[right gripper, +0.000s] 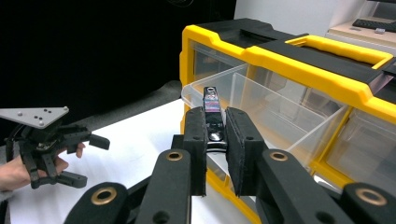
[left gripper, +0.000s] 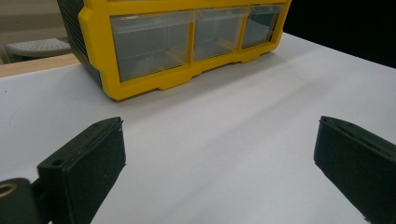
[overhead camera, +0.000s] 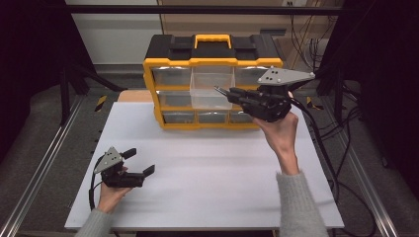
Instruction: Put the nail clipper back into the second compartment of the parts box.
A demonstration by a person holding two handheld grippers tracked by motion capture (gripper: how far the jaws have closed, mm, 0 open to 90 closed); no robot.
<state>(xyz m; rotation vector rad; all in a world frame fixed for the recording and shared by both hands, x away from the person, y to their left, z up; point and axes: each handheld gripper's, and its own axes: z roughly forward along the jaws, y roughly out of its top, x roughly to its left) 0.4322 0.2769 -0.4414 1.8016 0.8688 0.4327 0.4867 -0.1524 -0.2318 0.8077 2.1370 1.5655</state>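
Pinching a thin dark stick [right gripper: 212, 116], the right claw [right gripper: 215, 140] hovers just before the open drawer [right gripper: 261, 107]; released early, it may fall short. Left claw [overhead camera: 129, 168] rests agape.

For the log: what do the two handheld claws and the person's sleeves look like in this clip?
Both the left claw and the right claw are black, jointed tools with flat rectangular pads and brass-coloured pivot rings. Each carries a grey three-cornered plate dotted with small holes, and a black cable trails from each. The person wears grey knit sleeves.
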